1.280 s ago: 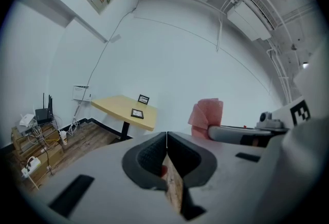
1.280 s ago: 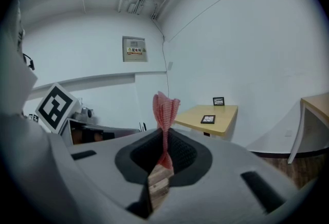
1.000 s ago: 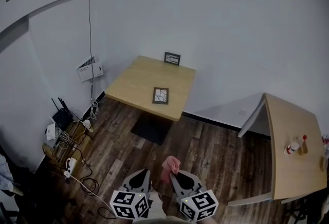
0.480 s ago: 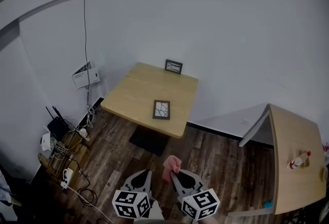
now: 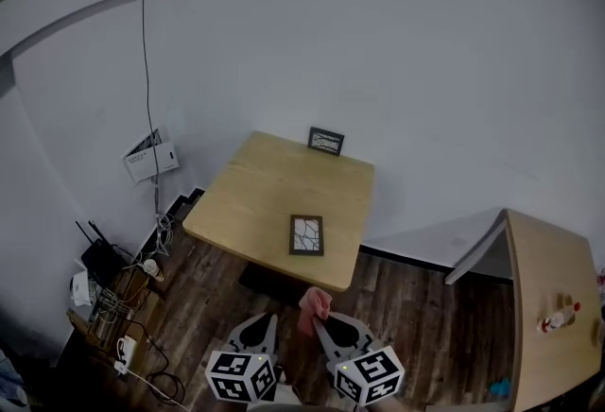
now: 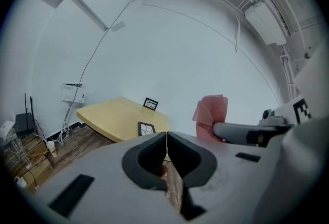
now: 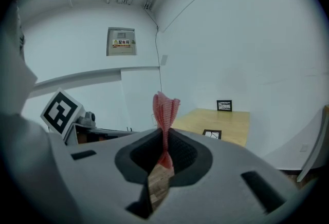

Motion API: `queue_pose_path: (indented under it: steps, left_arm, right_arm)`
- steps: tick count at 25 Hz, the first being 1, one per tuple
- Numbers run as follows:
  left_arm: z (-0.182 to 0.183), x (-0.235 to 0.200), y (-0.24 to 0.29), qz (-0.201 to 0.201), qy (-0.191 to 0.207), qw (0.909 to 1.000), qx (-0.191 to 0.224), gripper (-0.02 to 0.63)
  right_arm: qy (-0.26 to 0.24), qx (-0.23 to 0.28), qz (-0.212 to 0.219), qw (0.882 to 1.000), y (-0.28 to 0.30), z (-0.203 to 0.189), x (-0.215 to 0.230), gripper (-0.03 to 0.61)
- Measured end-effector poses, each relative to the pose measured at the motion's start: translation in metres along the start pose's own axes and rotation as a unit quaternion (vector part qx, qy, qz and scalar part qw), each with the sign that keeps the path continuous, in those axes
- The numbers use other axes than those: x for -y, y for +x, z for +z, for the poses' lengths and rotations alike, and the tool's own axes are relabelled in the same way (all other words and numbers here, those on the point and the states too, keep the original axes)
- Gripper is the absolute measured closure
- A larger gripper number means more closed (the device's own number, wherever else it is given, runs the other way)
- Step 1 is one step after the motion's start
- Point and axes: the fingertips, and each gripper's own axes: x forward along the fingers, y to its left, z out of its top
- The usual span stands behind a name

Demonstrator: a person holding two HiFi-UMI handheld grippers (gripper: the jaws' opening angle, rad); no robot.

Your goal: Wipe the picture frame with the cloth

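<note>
Right gripper view: right hand-held gripper (image 7: pixel 164 138) pinches crumpled pink mesh cloth (image 7: pixel 165 107); left hand-held gripper (image 6: pixel 167 138) clenched.

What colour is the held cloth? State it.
The cloth is pink, best in the right gripper view.

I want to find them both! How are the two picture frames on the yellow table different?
The back frame stands upright; the front frame lies flat. The back frame is at the table's far edge by the wall; the front frame is close to its near edge. Both have dark borders around a picture of dark lines.
</note>
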Motion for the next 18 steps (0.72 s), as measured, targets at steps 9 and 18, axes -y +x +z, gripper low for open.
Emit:
queue_pose_path:
  steps: [9,18]
  left_arm:
    - [0.037,-0.045,0.057,-0.004,0.002,1.0,0.0,0.609]
    - [0.055,-0.075,0.094,-0.014,0.011,0.9998,-0.008,0.609]
  right_arm:
    - [-0.011,-0.001,0.0,1.0,0.077,0.025,0.026,0.563]
    - [0.004,0.007,-0.017,1.0,0.125,0.035,0.05,0.563]
